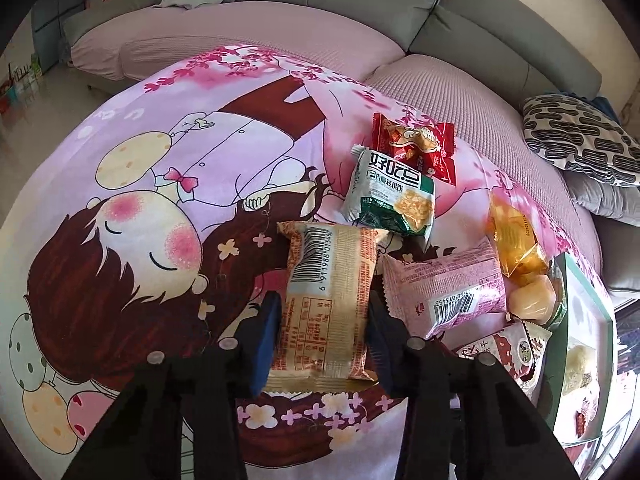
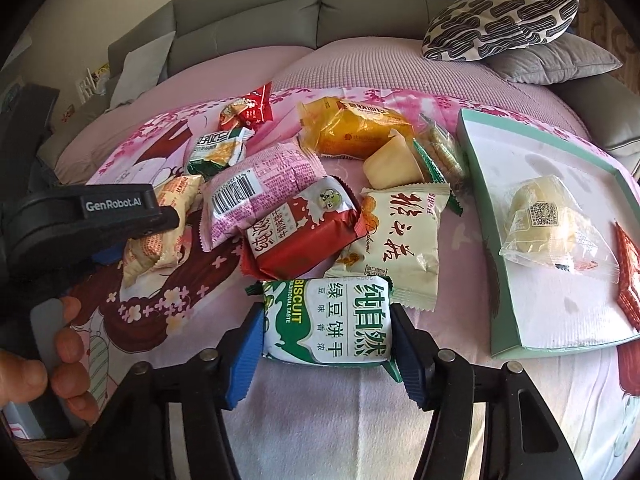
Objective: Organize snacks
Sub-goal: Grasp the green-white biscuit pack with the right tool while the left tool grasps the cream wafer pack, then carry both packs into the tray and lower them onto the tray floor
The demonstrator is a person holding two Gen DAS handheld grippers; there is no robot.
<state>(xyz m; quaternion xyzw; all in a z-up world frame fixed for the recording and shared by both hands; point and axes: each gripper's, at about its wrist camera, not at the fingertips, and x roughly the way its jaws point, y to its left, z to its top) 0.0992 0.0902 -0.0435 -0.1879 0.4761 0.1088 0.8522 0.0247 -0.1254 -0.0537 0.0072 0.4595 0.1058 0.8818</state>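
**Both claws closed on snack packets over the cartoon blanket**

The left gripper was clamped on a beige packet lying barcode-up on the pink cartoon blanket, its blue pads pressed against the packet's 2 long sides. Just beside it lay a pink packet, with a green-and-white packet and a red packet farther up.

The right gripper had its pads against both sides of a green-and-white biscuit packet, gripping it at the near edge of the pile. To the right sat a shallow green-rimmed box, holding a clear-wrapped pastry. A hand gripped the other tool's handle at lower left.
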